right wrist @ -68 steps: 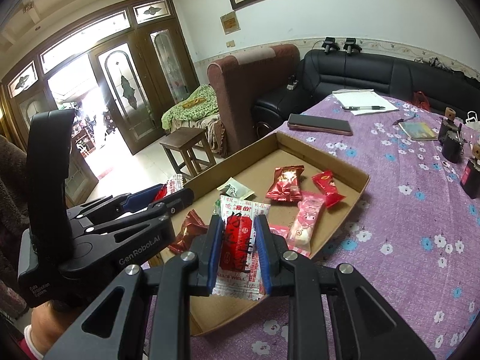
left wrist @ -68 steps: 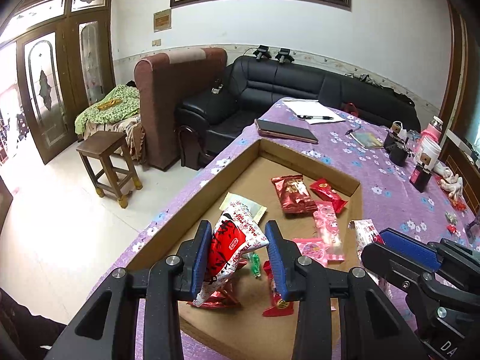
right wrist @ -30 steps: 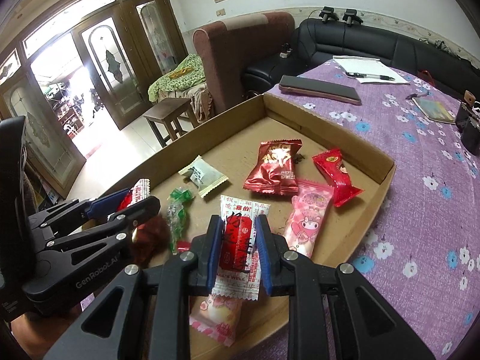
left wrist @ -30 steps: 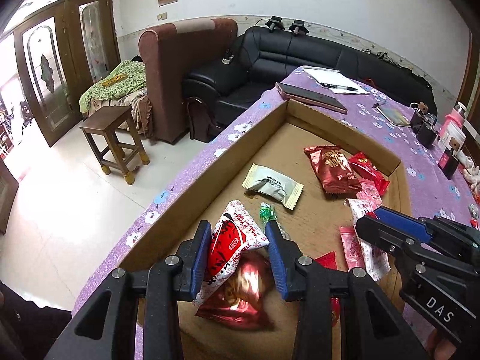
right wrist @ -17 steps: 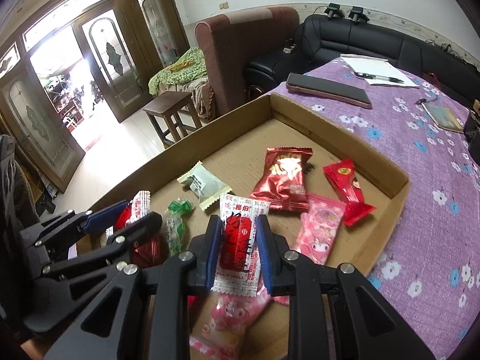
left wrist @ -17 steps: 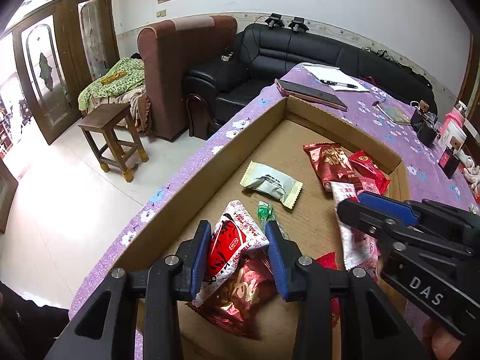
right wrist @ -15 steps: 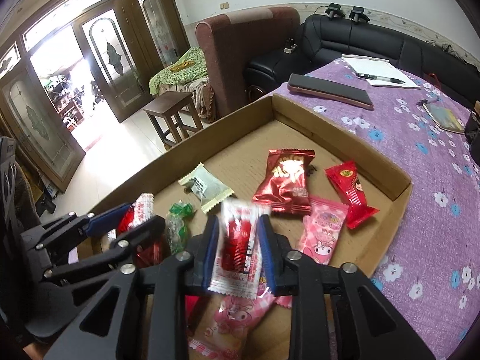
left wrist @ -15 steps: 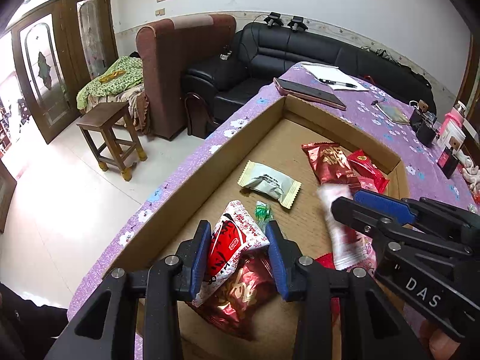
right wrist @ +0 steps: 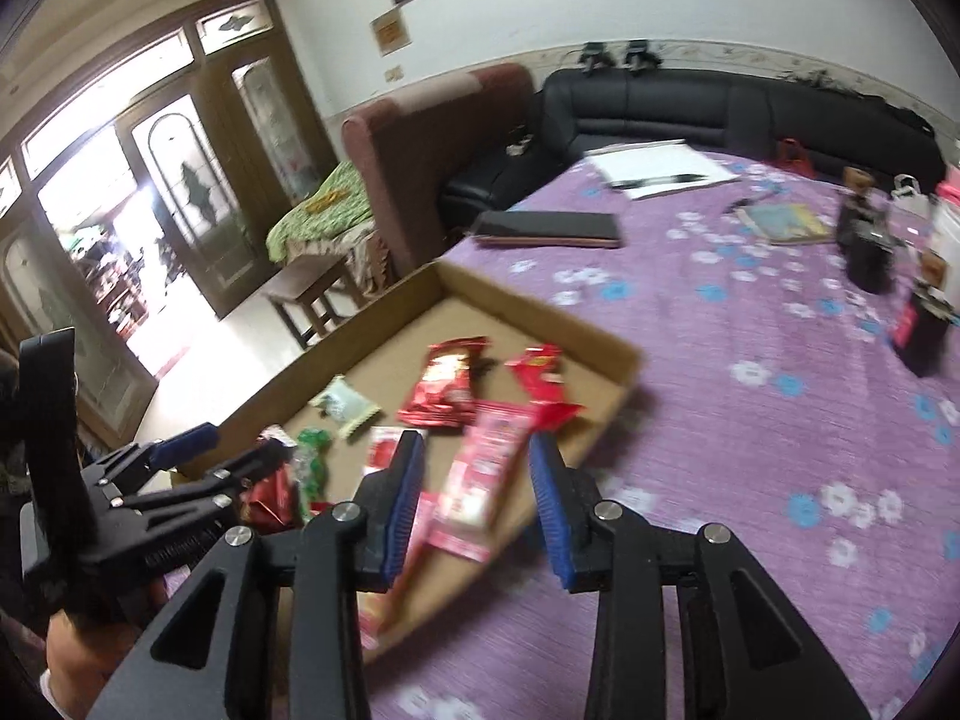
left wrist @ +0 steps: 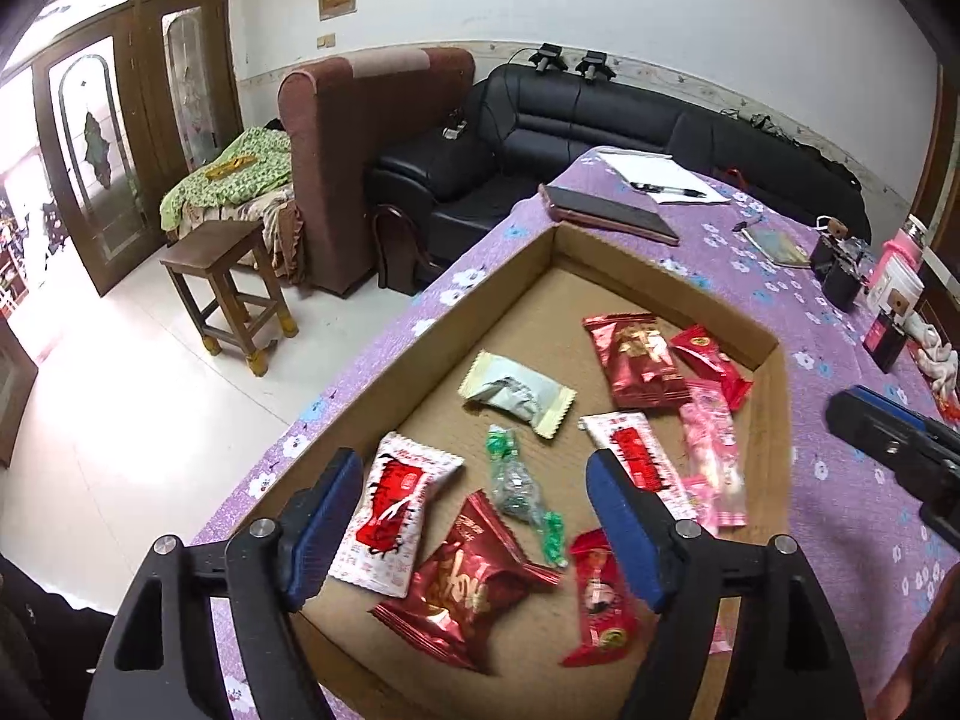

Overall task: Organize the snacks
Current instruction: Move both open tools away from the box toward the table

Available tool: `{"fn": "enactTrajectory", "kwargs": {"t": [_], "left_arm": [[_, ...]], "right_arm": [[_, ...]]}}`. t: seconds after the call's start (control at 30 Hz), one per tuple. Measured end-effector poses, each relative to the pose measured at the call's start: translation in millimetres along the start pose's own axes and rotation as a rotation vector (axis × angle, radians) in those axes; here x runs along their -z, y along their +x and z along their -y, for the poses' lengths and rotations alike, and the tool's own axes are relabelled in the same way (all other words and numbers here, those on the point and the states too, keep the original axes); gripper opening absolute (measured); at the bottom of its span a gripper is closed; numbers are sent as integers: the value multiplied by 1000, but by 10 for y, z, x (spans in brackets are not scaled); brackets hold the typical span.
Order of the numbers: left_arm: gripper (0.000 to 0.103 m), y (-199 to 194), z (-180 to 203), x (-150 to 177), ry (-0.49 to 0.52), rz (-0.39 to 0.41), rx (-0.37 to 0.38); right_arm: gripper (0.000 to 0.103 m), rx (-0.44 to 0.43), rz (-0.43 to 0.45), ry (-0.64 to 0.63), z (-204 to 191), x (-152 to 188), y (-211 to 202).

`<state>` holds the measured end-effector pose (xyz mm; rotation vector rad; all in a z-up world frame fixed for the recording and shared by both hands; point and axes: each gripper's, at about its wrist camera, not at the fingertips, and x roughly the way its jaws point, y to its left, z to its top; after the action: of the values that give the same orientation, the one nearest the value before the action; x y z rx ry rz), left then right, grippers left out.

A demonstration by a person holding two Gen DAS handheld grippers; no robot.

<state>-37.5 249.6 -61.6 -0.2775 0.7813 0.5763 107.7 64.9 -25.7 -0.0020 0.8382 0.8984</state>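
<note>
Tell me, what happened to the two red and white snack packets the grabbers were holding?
Both were let go. The left gripper is opening; its packet lies in the cardboard box. The right gripper is opening and has drawn back; its packet lies by the pink one. The other snacks stayed put.

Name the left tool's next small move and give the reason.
Probably lift the left tool clear of the cardboard tray. Its jaws are opening with nothing pressed between them, and the white-and-red packet lies loose on the tray floor beside the left finger.
</note>
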Motion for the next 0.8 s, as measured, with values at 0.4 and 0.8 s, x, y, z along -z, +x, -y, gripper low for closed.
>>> {"fn": "enactTrajectory", "kwargs": {"t": [0.4,0.8], "left_arm": [[89,-308,741,14,119,51,73],[91,-388,1562,176,258,33,129]], "right_arm": [[62,166,52,169,1119,434,-694],[72,268,90,253,1836,743,-1222]]}}
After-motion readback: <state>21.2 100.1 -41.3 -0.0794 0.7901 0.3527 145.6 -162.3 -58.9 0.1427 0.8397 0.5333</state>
